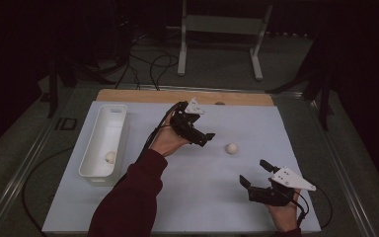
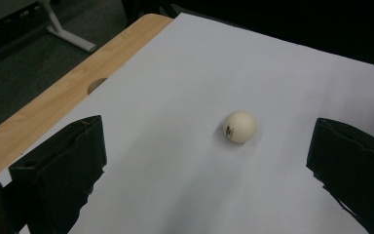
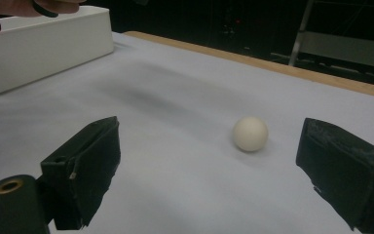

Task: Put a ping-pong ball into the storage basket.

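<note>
Left claw — jaws wide, empty | right claw likewise | ball — probably light, smooth, rolls; grip across its middle

A dim lab or test room: a white sheet covers the wooden tabletop, cables trail over grey carpet, a metal stand waits beyond the far edge.
</note>
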Demonstrator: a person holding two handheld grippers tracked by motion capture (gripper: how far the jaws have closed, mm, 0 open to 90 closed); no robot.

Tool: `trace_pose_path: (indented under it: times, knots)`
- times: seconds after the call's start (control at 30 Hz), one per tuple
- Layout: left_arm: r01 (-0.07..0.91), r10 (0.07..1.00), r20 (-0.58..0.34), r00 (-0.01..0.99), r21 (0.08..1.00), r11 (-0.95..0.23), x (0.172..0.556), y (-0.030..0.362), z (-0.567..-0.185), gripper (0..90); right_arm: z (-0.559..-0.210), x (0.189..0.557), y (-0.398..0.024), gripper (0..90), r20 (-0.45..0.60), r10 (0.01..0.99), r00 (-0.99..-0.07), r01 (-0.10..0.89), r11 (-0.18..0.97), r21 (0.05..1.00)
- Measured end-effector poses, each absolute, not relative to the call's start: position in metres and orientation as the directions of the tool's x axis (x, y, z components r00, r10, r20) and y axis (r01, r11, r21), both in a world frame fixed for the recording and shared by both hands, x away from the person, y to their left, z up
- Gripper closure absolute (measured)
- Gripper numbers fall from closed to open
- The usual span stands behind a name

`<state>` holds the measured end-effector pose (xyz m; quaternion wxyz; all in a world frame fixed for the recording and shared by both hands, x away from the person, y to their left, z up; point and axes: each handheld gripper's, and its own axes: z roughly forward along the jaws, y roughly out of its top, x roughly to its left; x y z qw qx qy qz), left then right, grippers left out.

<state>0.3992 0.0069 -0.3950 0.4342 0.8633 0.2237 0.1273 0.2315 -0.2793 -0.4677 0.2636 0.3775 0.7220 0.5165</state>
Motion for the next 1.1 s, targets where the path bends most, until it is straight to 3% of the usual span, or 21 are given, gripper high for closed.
trace_pose_path:
  times: [1.1]
  knots:
    - [0.277, 0.466, 0.010, 0.885, 0.793, -0.543, 0.401, -0.026, -0.410, 1.5, -0.467, 0.231, -0.281, 8.2, 0.010, 0.819, -0.574, 0.270, 0.177, 0.946]
